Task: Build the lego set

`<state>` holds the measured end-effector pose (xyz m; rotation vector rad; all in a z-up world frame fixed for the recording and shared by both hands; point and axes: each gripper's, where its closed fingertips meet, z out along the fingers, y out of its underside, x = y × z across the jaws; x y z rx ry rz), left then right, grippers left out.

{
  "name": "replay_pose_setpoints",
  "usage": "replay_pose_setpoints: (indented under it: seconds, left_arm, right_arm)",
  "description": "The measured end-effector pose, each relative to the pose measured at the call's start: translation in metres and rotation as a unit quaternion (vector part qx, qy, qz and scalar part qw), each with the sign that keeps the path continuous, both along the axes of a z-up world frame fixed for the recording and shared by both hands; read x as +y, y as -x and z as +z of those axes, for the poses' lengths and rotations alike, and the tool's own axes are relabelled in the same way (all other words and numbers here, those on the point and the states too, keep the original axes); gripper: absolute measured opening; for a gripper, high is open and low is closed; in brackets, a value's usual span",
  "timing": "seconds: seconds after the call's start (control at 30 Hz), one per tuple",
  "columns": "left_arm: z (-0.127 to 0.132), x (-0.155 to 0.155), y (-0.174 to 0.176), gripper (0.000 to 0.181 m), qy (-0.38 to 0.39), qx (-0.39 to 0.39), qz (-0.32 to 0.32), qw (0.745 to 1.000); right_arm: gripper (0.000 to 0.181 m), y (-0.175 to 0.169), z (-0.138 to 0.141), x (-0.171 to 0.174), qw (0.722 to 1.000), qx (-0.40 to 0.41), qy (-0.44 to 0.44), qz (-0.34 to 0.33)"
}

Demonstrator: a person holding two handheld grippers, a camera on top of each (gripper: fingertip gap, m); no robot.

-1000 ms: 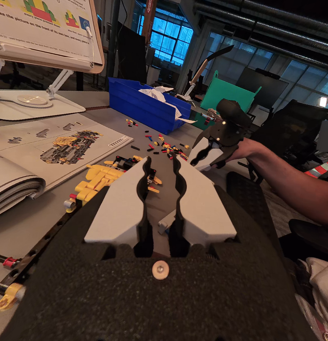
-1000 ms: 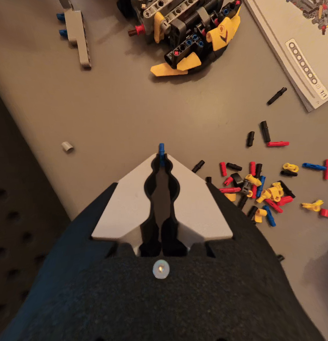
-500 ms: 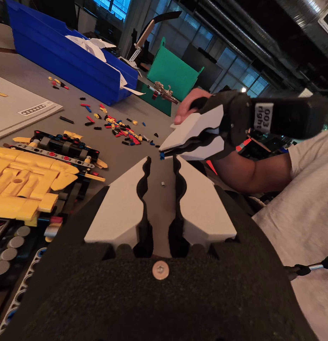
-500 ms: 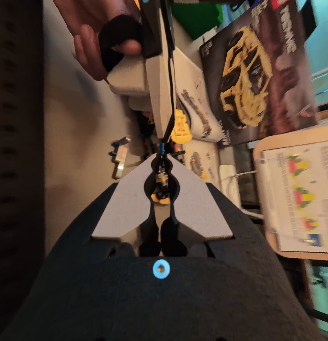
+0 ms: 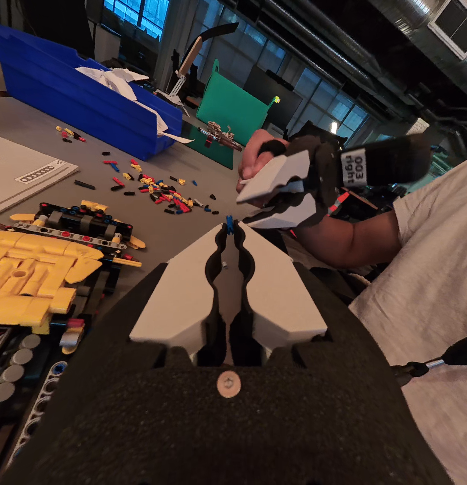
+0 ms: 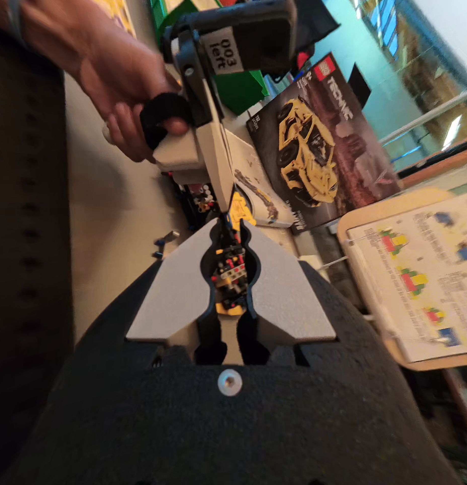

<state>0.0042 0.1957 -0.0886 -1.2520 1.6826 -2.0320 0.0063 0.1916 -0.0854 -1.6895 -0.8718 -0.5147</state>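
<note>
Left tongs (image 5: 229, 227) pinched tight on a small blue pin (image 5: 229, 225), right at the tips, held up above the grey worktop (image 5: 174, 236). Right tongs (image 5: 243, 210) just beside, parted wide with nothing between, tips nearly touching the pin. Half-built yellow and black car model (image 5: 51, 262) lying down left on the worktop, loose heap of red, black, yellow and blue pins (image 5: 164, 193) beyond it. Blue bin (image 5: 77, 102) farther back, instruction booklet (image 5: 25, 168) at far left.
</note>
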Motion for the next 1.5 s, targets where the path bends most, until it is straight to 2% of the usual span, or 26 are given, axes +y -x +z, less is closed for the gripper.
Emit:
replay_pose_setpoints:
  seconds: [0.07,0.13,0.23,0.3,0.37,0.53,0.73,0.9,1.03,1.17,1.23,1.27,1.33,1.43,1.5]
  left_arm:
    - [0.004,0.000,0.002,0.004,0.005,-0.010,-0.002,1.000]
    - [0.007,-0.001,0.002,0.004,-0.004,-0.023,0.001,1.000]
    - [0.010,-0.004,0.005,0.004,-0.010,-0.036,-0.006,0.999]
    - [0.010,-0.006,0.007,0.004,-0.006,-0.038,-0.018,0.999]
    - [0.011,-0.009,0.010,0.005,0.000,-0.037,-0.031,0.999]
    - [0.009,-0.012,0.012,0.005,-0.001,-0.036,-0.042,0.998]
    - [0.009,-0.010,0.012,0.005,0.001,-0.035,-0.041,0.999]
    - [0.009,-0.009,0.012,0.005,0.002,-0.033,-0.040,0.999]
    - [0.007,-0.010,0.012,0.005,-0.001,-0.031,-0.042,0.999]
    - [0.008,-0.010,0.012,0.005,-0.001,-0.031,-0.040,0.999]
    - [0.009,-0.010,0.012,0.005,0.000,-0.034,-0.039,0.999]
    - [0.009,-0.010,0.012,0.005,0.000,-0.034,-0.039,0.999]
    - [0.009,-0.011,0.011,0.005,-0.002,-0.035,-0.038,0.999]
    - [0.013,-0.012,0.012,0.005,0.004,-0.044,-0.039,0.998]
    - [0.020,-0.011,0.014,0.005,0.018,-0.059,-0.037,0.997]
  right_arm:
    - [0.029,-0.011,-0.002,-0.010,0.995,0.093,0.045,-0.007]
    - [0.028,-0.023,-0.027,-0.030,0.975,0.163,0.153,-0.004]
    - [0.027,-0.044,-0.069,-0.071,0.933,0.187,0.306,-0.010]
    - [0.023,-0.047,-0.085,-0.089,0.923,0.173,0.344,0.003]
    - [0.018,-0.043,-0.099,-0.099,0.921,0.146,0.360,0.027]
    - [0.012,-0.038,-0.115,-0.097,0.930,0.088,0.353,0.047]
    - [0.016,-0.035,-0.126,-0.095,0.912,0.099,0.393,0.062]
    - [0.015,-0.032,-0.127,-0.089,0.912,0.096,0.392,0.072]
    - [0.007,-0.032,-0.129,-0.088,0.911,0.090,0.396,0.074]
    - [0.007,-0.035,-0.128,-0.085,0.912,0.104,0.393,0.057]
    - [0.007,-0.034,-0.117,-0.077,0.916,0.148,0.369,0.057]
    - [0.006,-0.029,-0.102,-0.071,0.919,0.188,0.341,0.065]
    - [0.006,-0.016,-0.054,-0.055,0.913,0.309,0.247,0.096]
    - [0.006,-0.008,0.013,-0.039,0.859,0.478,0.114,0.143]
    - [0.006,-0.011,0.043,-0.031,0.809,0.563,0.045,0.161]
